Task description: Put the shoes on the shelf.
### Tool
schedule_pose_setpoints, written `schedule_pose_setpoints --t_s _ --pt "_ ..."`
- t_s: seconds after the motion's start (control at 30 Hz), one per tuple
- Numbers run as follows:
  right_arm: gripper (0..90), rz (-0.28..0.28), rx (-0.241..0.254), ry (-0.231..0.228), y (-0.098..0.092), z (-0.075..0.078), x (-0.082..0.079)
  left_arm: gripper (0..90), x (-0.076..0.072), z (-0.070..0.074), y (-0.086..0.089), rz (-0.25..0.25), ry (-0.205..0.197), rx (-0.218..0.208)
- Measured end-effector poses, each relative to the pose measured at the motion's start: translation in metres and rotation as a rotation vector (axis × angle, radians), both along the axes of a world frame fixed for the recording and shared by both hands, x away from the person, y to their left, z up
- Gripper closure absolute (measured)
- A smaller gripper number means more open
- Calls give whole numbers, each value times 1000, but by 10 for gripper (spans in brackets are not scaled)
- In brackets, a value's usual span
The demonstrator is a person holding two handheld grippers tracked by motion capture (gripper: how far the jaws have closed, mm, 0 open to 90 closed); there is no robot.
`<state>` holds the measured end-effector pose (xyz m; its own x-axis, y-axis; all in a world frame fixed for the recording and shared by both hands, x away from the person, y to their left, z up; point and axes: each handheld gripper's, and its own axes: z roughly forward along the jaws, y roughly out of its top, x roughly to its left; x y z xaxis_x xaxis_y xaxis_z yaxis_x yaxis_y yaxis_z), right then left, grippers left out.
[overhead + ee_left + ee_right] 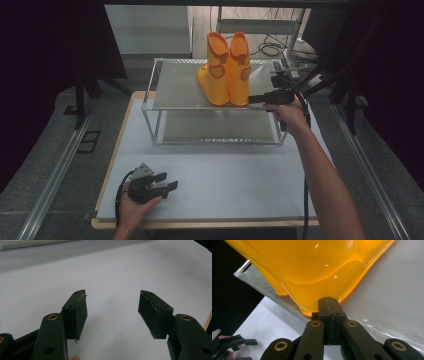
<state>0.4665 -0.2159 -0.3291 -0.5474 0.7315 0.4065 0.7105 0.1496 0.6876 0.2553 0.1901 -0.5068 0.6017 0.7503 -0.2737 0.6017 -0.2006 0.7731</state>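
the right gripper [329, 305] is seen with its jaws pressed together on nothing, the tips at the heel of the nearer of two orange boots [239, 70], which stand upright side by side on the top shelf of a metal rack [170, 95]. the left gripper [112, 312] is held wide open and empty over the white table [225, 175]. the boots are judged light, glossy, likely slippery, with soft shafts; a shaft rim is best pinched. the rack's edge could obstruct.
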Motion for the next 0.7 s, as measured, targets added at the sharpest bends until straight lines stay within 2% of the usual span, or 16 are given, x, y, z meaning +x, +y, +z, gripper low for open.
schedule_pose_setpoints --t_s 0.17,0.7 --pt "894 21 4 1 10 0 -1 398 0 0 0 -2 0 0" --pt "894 50 26 -6 23 -3 -1 398 0 0 -1 -6 1 2"
